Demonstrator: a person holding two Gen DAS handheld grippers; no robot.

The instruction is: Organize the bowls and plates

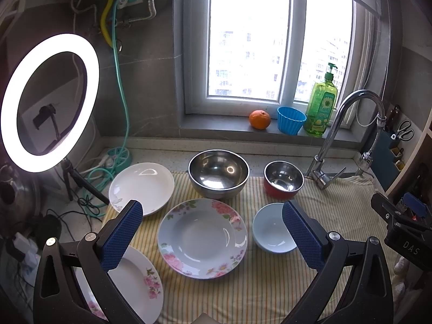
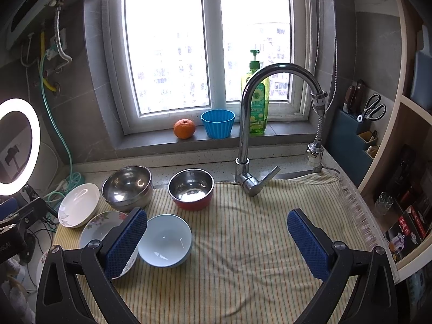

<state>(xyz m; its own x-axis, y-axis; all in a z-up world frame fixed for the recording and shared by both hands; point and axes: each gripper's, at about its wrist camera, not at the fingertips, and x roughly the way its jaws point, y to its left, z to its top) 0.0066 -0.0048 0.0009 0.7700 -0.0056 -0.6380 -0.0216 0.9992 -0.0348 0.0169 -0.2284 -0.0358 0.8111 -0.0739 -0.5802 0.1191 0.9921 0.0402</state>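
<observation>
On the striped cloth [image 1: 243,291] lie a flowered deep plate [image 1: 202,239], a plain white plate [image 1: 141,187], a second flowered plate [image 1: 135,283] at the near left, a pale blue bowl [image 1: 272,228], a large steel bowl [image 1: 218,172] and a red-sided steel bowl [image 1: 283,179]. My left gripper [image 1: 213,233] hangs open above the flowered deep plate, holding nothing. My right gripper [image 2: 217,243] is open over bare cloth [image 2: 243,243], with the pale blue bowl [image 2: 164,240] beside its left finger. The steel bowls [image 2: 127,186] [image 2: 191,189] stand behind it.
A tap [image 2: 248,124] arches over the cloth's far right. An orange [image 1: 259,119], a blue cup [image 1: 291,120] and a green soap bottle [image 1: 321,108] sit on the sill. A ring light [image 1: 51,102] and cables [image 1: 108,172] crowd the left. A knife and scissors holder [image 2: 361,118] hangs right.
</observation>
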